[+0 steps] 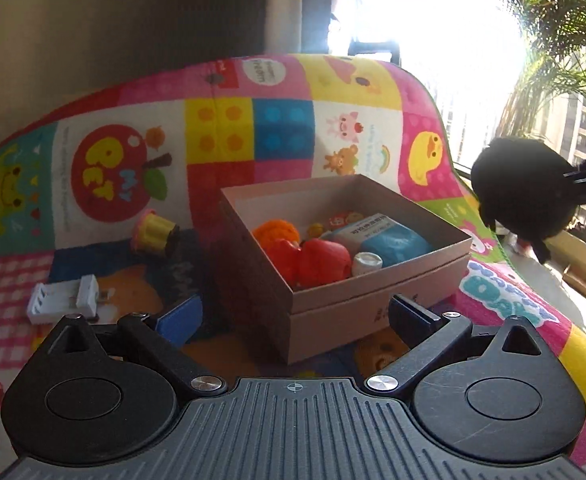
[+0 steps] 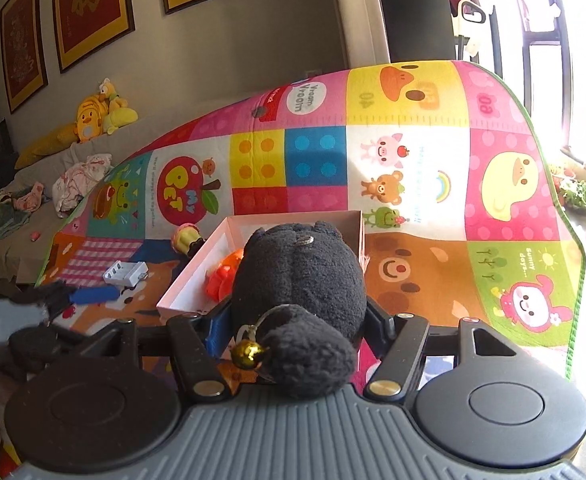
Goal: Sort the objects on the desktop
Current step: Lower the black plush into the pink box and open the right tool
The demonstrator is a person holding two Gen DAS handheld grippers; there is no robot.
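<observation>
Covering the counter, a cartoon mat lay beside bright windows. Pointing away lengthwise, the black plush was held in the right claw; the left claw was spread wide.

On the desk a box holds toys; left of it lie a cup toy and, nearer, a charger; the plush hangs over the box

Strong daylight from the window at right blows out to white glare. Box casts leftward shadow. Fisheye bending at edges; left gripper motion-blurred.
</observation>
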